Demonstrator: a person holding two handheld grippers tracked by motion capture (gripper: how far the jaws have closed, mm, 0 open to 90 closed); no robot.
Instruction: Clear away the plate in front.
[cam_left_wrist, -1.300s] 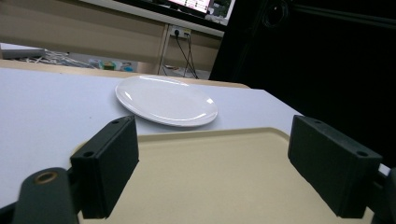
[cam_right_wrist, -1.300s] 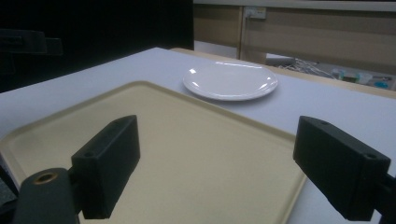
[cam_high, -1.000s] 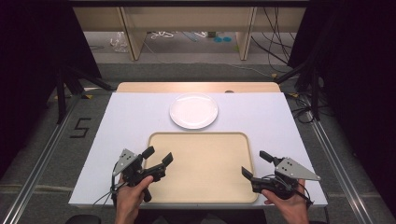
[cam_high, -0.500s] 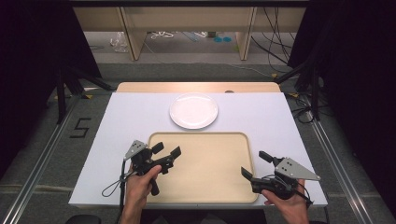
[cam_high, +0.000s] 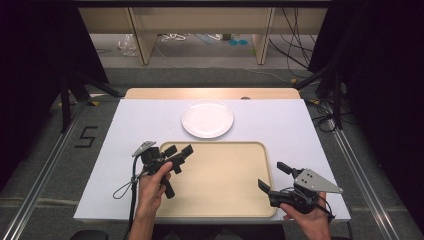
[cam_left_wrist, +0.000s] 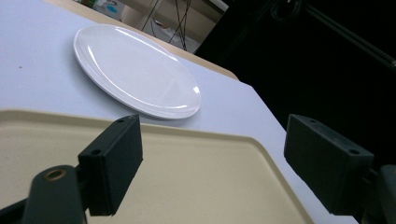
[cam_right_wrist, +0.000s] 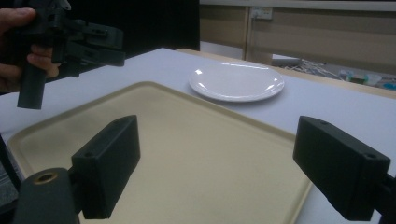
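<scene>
Both grippers are spread wide with nothing in them: left gripper (cam_high: 179, 151) over the tray's (cam_high: 220, 200) left edge, right gripper (cam_high: 272, 176) at its right edge. Plate (cam_high: 207, 118) sits just behind the tray.

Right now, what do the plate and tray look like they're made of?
Plate: glossy white, ceramic or melamine; sharp light streaks on it in the left gripper view. Tray: beige plastic by the look, matte; rounded moulded rim, only a dull sheen.

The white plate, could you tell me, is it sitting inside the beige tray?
No, the white plate lies on the white table surface just beyond the far rim of the beige tray.
</scene>
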